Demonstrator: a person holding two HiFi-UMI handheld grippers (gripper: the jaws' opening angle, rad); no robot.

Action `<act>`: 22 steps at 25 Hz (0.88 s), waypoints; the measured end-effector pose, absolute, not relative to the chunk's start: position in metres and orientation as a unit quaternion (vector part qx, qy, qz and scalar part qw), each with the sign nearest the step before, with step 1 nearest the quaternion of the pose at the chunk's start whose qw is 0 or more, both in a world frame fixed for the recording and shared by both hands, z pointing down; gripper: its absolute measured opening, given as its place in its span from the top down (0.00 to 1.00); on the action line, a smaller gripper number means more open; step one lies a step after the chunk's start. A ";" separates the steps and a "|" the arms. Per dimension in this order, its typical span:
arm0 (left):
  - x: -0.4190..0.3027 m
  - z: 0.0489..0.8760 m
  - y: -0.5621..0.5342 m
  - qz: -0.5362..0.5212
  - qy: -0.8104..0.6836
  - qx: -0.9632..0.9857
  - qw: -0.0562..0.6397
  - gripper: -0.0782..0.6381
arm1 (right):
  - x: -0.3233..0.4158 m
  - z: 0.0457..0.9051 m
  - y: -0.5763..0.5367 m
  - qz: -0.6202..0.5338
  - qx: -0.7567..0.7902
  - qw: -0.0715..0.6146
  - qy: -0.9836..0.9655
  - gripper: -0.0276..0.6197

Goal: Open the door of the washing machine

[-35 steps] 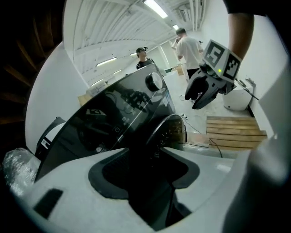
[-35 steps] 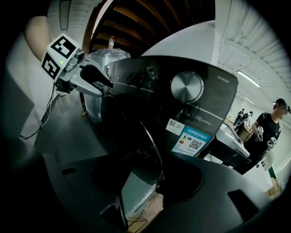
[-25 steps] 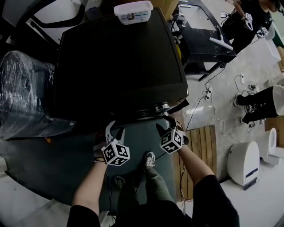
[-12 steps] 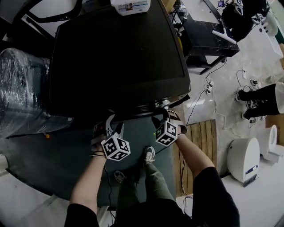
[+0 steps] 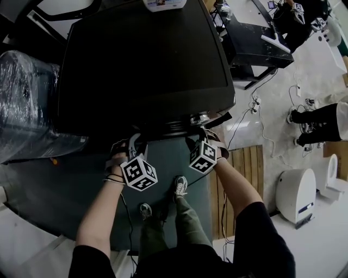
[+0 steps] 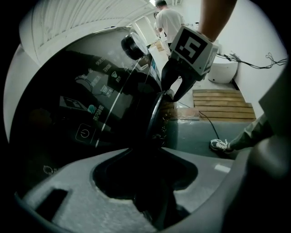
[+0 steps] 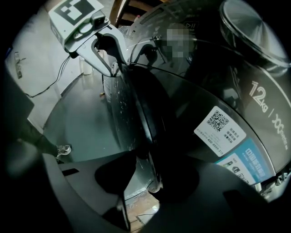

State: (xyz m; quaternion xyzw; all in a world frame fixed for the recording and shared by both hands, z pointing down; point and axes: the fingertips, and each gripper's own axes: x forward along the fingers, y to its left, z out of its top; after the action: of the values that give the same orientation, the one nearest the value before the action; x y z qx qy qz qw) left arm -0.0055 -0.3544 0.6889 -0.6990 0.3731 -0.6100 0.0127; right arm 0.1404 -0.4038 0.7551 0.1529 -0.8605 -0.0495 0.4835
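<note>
The black washing machine (image 5: 141,65) fills the head view from above; its front edge is just ahead of my hands. Both grippers point steeply down at the door. My left gripper (image 5: 134,144) straddles the round door's dark rim (image 6: 154,118), which fills the gap between its closing jaws (image 6: 150,182). My right gripper (image 5: 205,136) is on the same rim (image 7: 141,113) further round, jaws closing on it (image 7: 145,182). Each gripper shows in the other's view, the right gripper (image 6: 172,93) and the left gripper (image 7: 111,63) both clamped across the rim. The door lies against the machine's front.
A plastic-wrapped bulk (image 5: 24,103) stands left of the machine, a white box (image 5: 166,4) on its top. A black table (image 5: 255,40), floor cables, a wooden pallet (image 5: 247,174) and a white appliance (image 5: 296,195) are on the right. Another person's legs (image 5: 321,122) are nearby.
Both grippers have closed in on the machine's front edge and rolled a little. Their jaws have narrowed around the door's rim.
</note>
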 end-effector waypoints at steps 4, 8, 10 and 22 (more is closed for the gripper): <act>-0.005 0.688 -0.352 -0.606 0.372 -0.703 0.017 0.66 | 0.139 0.754 -0.403 -0.041 0.156 0.492 -0.856 0.72; 0.001 0.690 -0.330 -0.608 0.344 -0.716 0.021 0.67 | 0.148 0.757 -0.363 -0.031 0.126 0.493 -0.860 0.75; 0.004 0.694 -0.302 -0.611 0.321 -0.722 0.040 0.65 | 0.154 0.758 -0.316 -0.030 0.111 0.481 -0.869 0.77; -0.008 0.689 -0.232 -0.558 0.384 -0.732 0.064 0.59 | 0.147 0.764 -0.196 0.077 0.254 0.472 -0.841 0.76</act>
State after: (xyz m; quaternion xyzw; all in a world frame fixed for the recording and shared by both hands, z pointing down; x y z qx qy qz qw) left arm -0.0083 -0.2319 0.6892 -0.7325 0.3844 -0.5583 0.0638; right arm 0.1468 -0.1959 0.7637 0.2543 -0.8406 0.0768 0.4720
